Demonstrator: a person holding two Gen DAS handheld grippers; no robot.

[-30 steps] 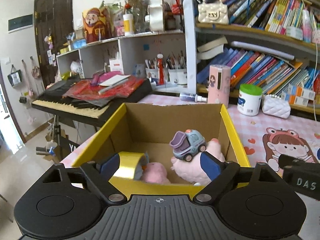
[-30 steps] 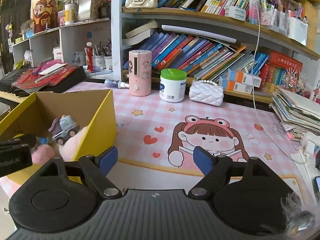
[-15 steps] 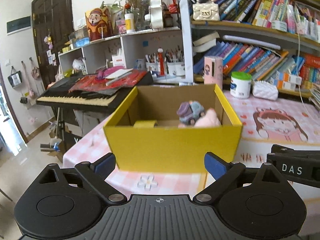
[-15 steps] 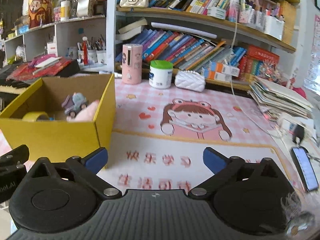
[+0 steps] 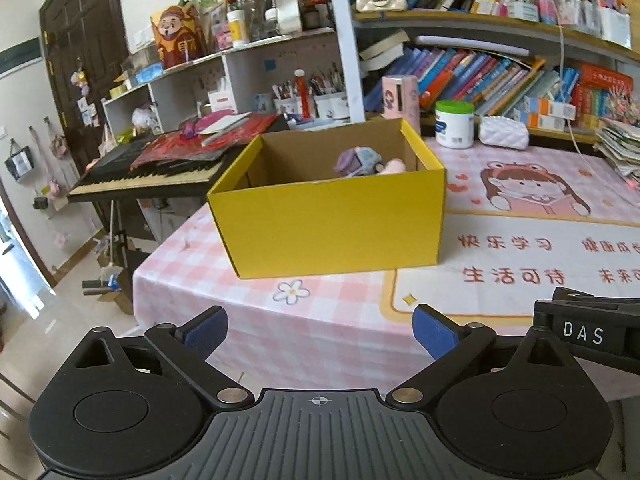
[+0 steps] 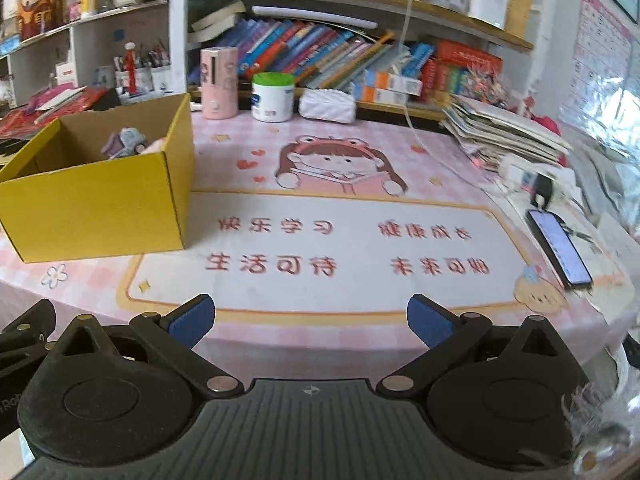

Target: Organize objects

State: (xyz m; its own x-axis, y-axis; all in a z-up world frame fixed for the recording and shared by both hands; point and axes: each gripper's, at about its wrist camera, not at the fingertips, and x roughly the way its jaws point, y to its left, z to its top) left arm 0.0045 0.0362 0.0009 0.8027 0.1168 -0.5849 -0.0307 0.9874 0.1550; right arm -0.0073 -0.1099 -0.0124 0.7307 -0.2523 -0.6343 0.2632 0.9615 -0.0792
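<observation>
My left wrist camera sits back off the near edge of the table, looking forward and slightly down between its own fingers at the yellow box — keyboard and floor to the left. My right wrist camera looks the same way from further right, over the printed mat, phone far right. Both share the box, the mat and the far bookshelf — the right view a touch blurred.

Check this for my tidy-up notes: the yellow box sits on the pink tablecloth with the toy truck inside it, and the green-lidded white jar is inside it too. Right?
Not quite. The green-lidded white jar stands outside the yellow box, by the bookshelf, as the right wrist view shows. The toy truck is inside the box, which sits on the pink tablecloth.
</observation>
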